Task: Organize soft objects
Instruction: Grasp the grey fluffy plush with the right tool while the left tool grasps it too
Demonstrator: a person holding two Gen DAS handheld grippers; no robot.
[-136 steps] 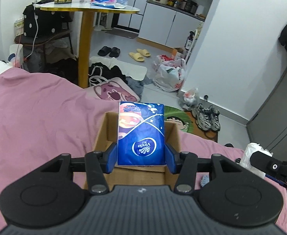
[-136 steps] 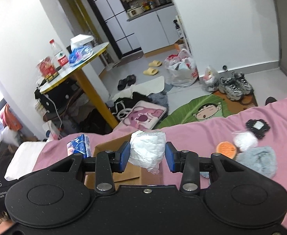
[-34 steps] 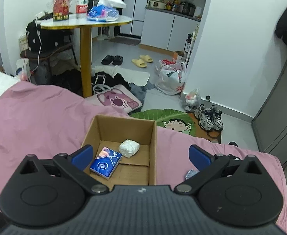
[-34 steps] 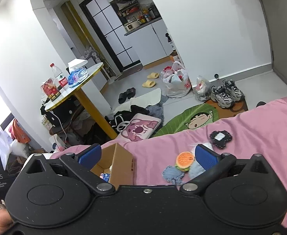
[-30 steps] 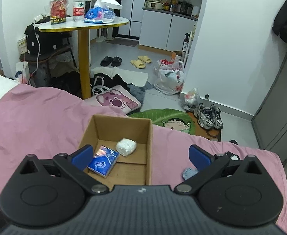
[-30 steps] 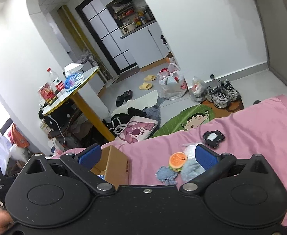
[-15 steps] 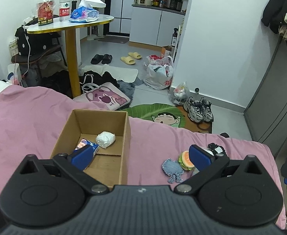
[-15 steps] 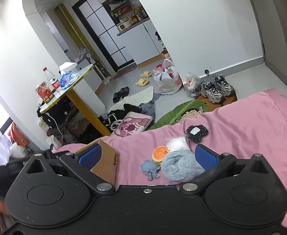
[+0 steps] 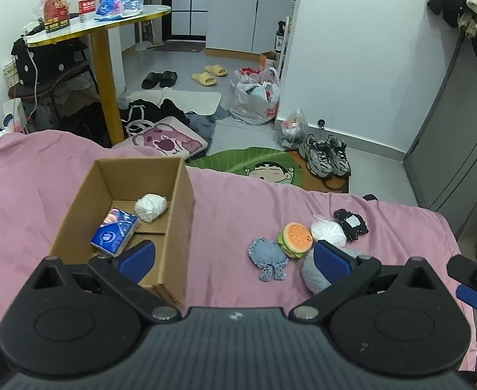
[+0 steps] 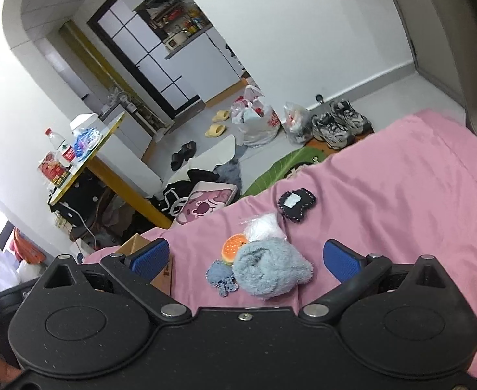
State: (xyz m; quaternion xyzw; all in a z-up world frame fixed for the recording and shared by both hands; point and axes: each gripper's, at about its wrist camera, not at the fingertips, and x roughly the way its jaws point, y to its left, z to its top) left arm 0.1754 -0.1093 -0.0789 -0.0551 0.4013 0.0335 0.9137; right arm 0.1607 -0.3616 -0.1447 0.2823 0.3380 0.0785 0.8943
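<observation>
Fluffy grey-blue plush [image 10: 271, 271] on pink bedspread [image 10: 401, 201], beside burger toy [image 10: 235, 247] | right gripper [image 10: 246, 260] spread wide, empty | left gripper [image 9: 235, 260] likewise | light, squashy: pinch its bulky middle

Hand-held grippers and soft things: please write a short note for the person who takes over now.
Left hand-held gripper: open, empty.
Right hand-held gripper: open, empty, above the grey fluffy sock.
Done: tissue pack and white bundle lie in the cardboard box.
Left on the pink blanket: sock, burger toy, blue knitted piece, white bag, black patch.
</observation>
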